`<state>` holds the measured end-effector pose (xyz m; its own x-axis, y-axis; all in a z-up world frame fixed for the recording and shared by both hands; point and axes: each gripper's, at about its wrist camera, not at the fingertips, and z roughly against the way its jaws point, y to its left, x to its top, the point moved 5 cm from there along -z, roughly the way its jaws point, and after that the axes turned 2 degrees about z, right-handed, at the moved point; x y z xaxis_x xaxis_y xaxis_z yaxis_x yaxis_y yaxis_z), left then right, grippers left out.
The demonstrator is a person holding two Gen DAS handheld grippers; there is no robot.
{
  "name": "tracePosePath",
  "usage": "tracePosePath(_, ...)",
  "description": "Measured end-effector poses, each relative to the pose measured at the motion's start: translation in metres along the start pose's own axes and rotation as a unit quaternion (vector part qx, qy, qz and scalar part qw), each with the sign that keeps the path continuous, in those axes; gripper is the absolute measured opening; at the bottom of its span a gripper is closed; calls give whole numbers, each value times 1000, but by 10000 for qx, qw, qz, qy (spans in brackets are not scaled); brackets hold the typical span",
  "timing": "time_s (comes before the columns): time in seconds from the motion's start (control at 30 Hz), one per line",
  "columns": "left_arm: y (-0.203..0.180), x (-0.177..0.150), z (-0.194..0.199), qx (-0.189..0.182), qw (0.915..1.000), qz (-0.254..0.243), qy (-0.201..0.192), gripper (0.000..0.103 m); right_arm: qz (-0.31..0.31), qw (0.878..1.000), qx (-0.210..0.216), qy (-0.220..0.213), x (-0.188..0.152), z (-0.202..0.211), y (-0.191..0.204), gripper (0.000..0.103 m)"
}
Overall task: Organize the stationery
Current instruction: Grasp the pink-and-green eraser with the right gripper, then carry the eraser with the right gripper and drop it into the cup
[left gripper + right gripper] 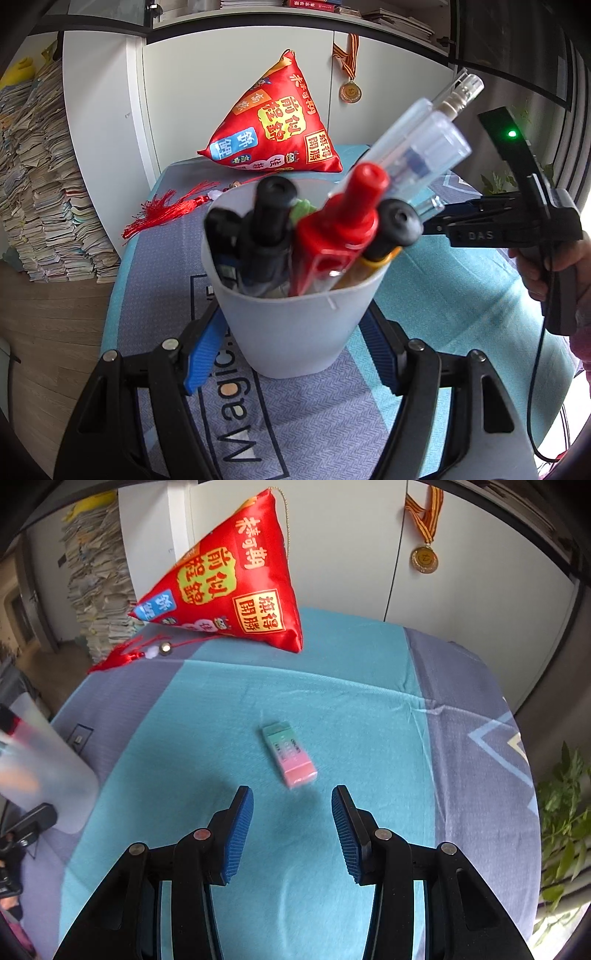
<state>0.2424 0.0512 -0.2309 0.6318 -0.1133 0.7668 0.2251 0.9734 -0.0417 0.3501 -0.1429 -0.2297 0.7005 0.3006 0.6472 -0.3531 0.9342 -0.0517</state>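
Observation:
A white plastic cup (295, 332) stands on the blue patterned cloth (332, 424), packed with several pens: black-capped ones (273, 206), a red one (343, 221) and a clear one (424, 147). My left gripper (291, 343) is shut on the cup, a blue pad pressed against each side. A pink and green eraser (290, 753) lies flat on the turquoise cloth (332, 686). My right gripper (291, 801) hovers just short of it, open, with nothing between its fingers. The cup (44, 768) shows blurred at the left edge of the right wrist view.
A red pyramid-shaped cushion (229, 579) with a red tassel (122, 657) sits at the back of the table against white cabinet doors. A medal (424, 559) hangs on a door. Stacked papers (48, 184) stand on the floor at left, a plant (561, 830) at right.

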Motion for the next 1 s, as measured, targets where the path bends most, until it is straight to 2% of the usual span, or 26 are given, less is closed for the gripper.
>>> tracePosePath(0.17,-1,0,0,-6,10000,-33,24,73,-45,9999,129,52,6,-18,-3,44)
tracePosePath(0.23,-1,-1,0,-5,10000,-57,39,74,51,9999,75,-61,8,-18,0,36)
tracePosePath(0.27,-1,-1,0,-4,10000,-64,40,74,63,9999,103,-71,10,-19,2,22)
tracePosePath(0.4,-1,-2,1,-17,10000,-59,41,74,200,9997,-72,-84,9,-18,9,22)
tracePosePath(0.5,-1,-2,1,-18,10000,-58,41,74,140,9998,-1,-140,3,-7,13,22)
tracePosePath(0.77,0,-1,2,-2,10000,-38,7,73,260,9972,282,-639,-12,67,36,22)
tracePosePath(1.0,2,3,10,129,9996,22,-258,75,425,9945,447,-846,-22,104,58,22)
